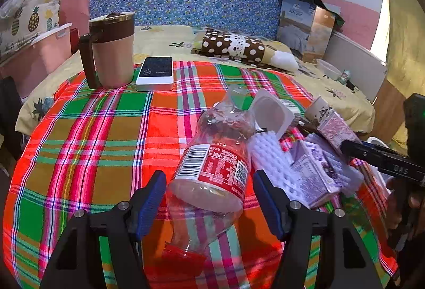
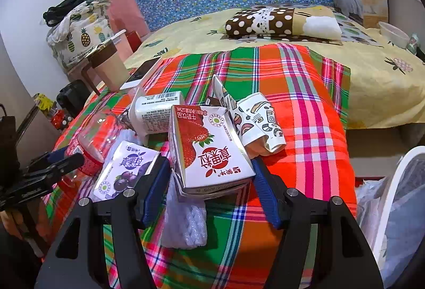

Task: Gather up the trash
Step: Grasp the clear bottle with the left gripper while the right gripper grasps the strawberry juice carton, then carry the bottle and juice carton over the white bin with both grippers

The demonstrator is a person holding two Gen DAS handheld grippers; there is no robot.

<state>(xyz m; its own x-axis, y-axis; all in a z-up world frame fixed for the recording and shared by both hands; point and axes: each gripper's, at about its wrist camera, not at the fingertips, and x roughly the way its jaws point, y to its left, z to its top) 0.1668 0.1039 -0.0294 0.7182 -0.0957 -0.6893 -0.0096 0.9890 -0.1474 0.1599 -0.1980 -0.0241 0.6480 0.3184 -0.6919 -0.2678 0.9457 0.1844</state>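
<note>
Far left on the plaid cloth [image 1: 111, 129]: mug [image 1: 111, 49] and phone [image 1: 155, 73], set apart, probably not trash. Next, bottle [image 1: 212, 156] lying on its side, base toward the left gripper [image 1: 209, 205], jaws spread to either side without pressing (lined up for a grab, apparently). Then foam [image 1: 268, 158], purple carton [image 2: 124, 169], yogurt cup [image 2: 156, 111]. Right gripper [image 2: 209, 190], jaws likewise spread, flanking the strawberry carton [image 2: 209, 150]; contact hard to judge. Crumpled cup [image 2: 255, 121] beyond. Far right, bin [image 2: 393, 198], likely the destination.

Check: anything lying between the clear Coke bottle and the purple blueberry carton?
Yes. In the left wrist view a white foam net sleeve lies between the clear bottle and the purple carton, touching both.
</note>
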